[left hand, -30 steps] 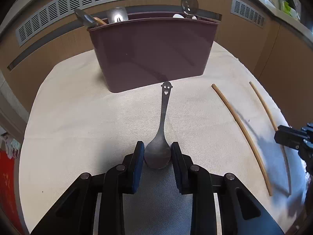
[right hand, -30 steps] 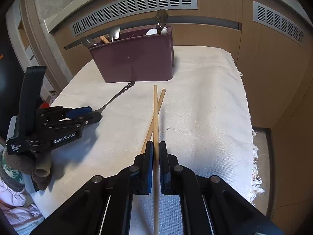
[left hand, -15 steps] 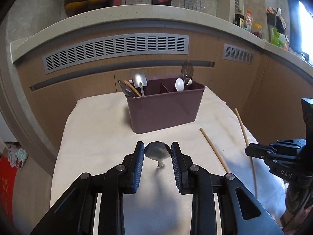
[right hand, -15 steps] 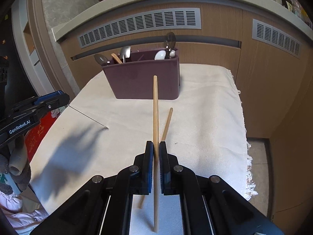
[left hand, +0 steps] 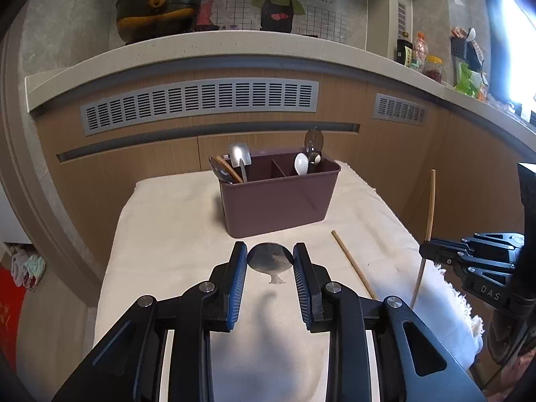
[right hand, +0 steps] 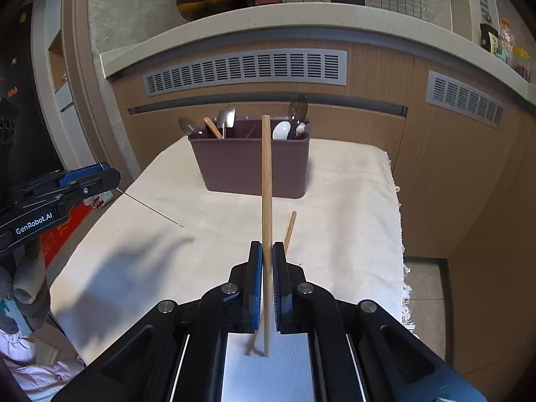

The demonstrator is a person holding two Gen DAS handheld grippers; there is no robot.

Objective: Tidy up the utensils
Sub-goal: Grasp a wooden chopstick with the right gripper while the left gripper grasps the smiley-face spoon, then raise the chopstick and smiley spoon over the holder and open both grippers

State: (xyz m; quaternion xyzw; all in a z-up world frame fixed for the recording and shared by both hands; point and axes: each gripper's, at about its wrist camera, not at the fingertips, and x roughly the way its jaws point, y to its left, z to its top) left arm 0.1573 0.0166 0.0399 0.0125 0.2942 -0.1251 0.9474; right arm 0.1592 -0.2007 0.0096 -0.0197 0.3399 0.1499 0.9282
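1. Whereas a second ago lying flat on the cloth with its handle stretched toward the bin, spoon (left hand: 270, 257) now lifted clear of the cloth, bowl clamped between the jaws of the left gripper (left hand: 270, 264), handle hanging below them.
2. Likewise raised since then: chopstick (right hand: 266, 201), pinched between the closed jaws of the right gripper (right hand: 267, 268), now tilted steeply upward ahead of the jaws rather than lying on the cloth; lower end reaching down behind the fingertips.
3. Left behind on the white cloth (right hand: 351, 201): second chopstick (right hand: 289, 229), just right of the right jaws, unmoved, partly hidden under them.
4. Counted: two chopsticks, one held and one lying; one spoon in the left jaws.
5. Farther ahead of both jaws, well apart: maroon utensil bin (right hand: 254, 164), standing upright on the cloth, divided inside.
6. Counted in the bin: about three utensils at its left end and about three at its right end; exact kinds hard to tell.
7. Beyond the bin: wooden counter front with two grey vent grilles (right hand: 246, 68), and one dark pot (left hand: 157, 10) up on the countertop.
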